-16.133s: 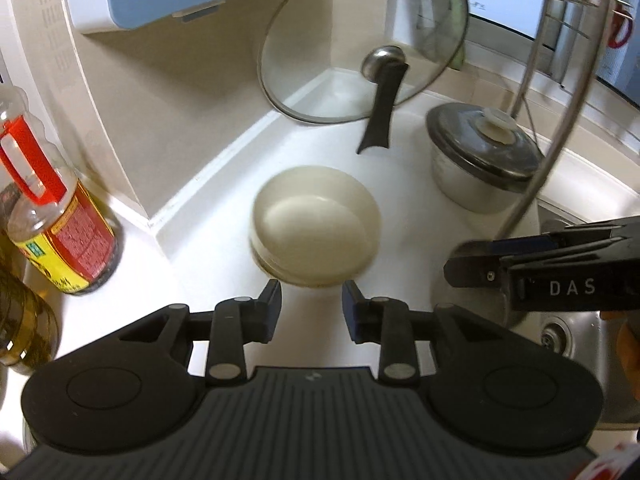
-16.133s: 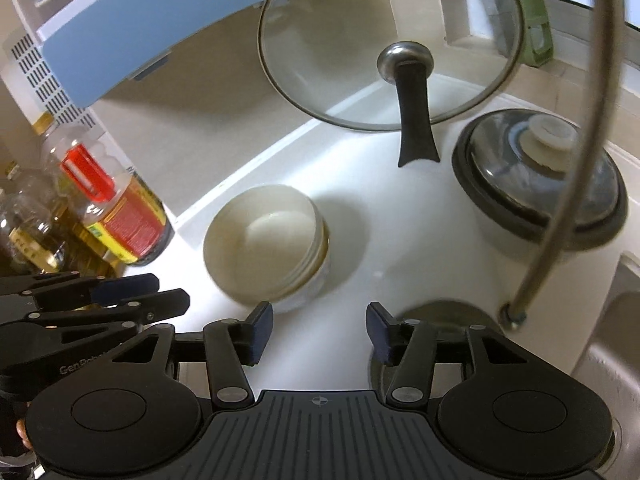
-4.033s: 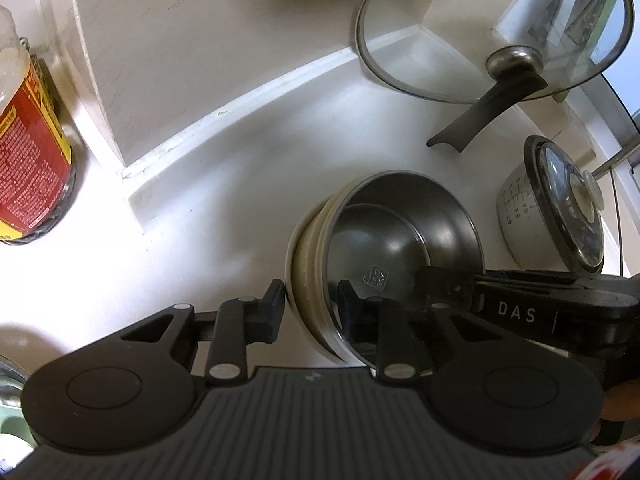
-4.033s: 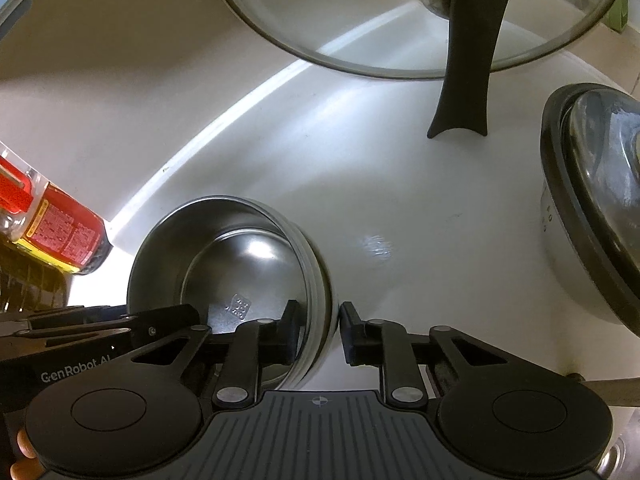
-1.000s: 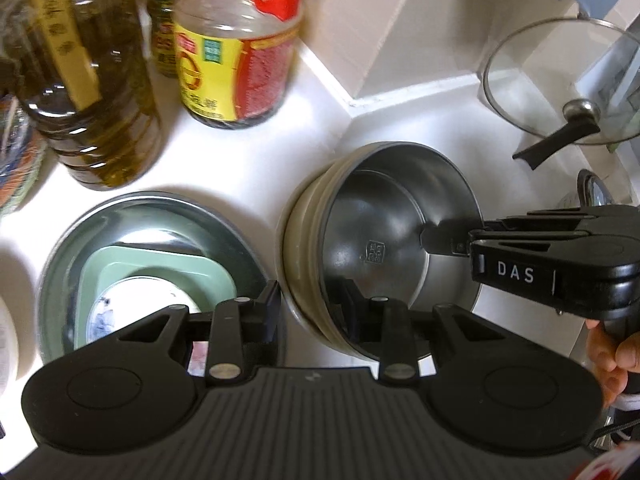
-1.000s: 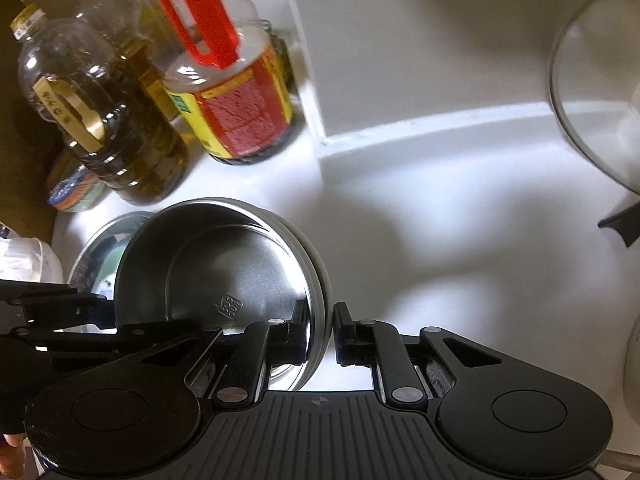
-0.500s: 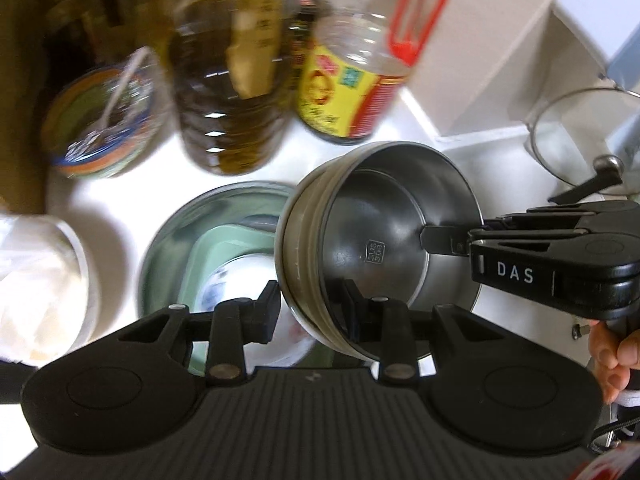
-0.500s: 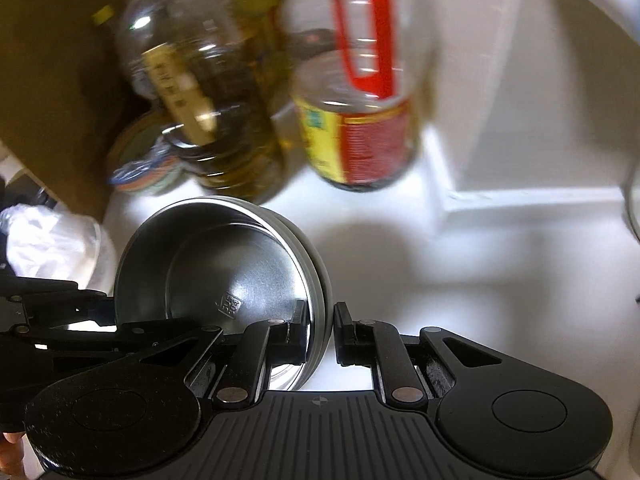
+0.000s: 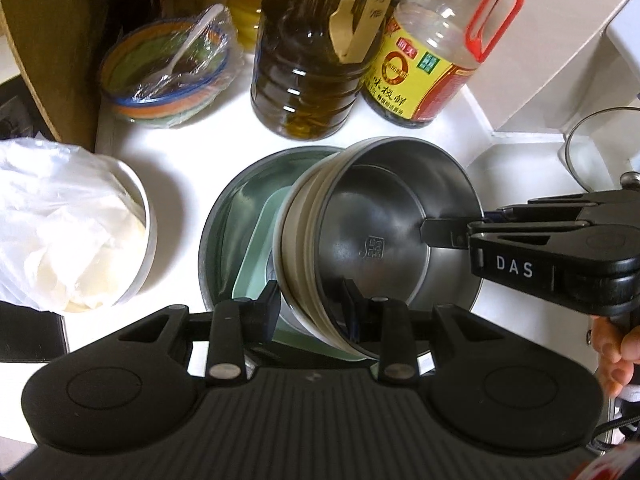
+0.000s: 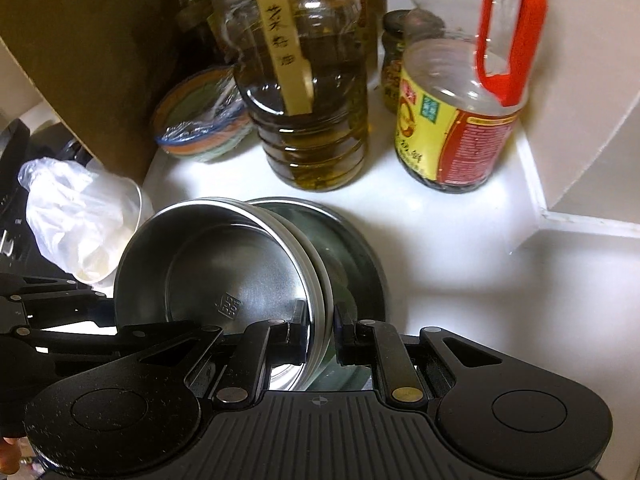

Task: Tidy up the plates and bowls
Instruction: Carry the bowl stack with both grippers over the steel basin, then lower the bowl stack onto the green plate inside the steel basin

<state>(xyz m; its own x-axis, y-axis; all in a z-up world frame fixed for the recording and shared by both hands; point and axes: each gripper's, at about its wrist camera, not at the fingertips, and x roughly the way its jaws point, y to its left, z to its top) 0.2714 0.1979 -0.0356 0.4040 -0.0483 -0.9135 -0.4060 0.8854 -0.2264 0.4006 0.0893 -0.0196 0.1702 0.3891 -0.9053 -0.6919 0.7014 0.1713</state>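
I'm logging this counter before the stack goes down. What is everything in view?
bowl stack: one, steel bowl nested in cream ones, held tilted above the basin
basin: one, grey metal, holds a green dish, centre of counter
green dish: one, pale green, inside basin
oil bottle: one, clear with dark oil, behind basin
sauce bottle: one, yellow-red label, right of oil bottle
covered bowl: one, multicoloured, plastic-wrapped, back left
bagged bowl: one, white, left
glass lid: one, far right
left claw: one, black, shut on stack rim
right claw: one, black, shut on opposite rim
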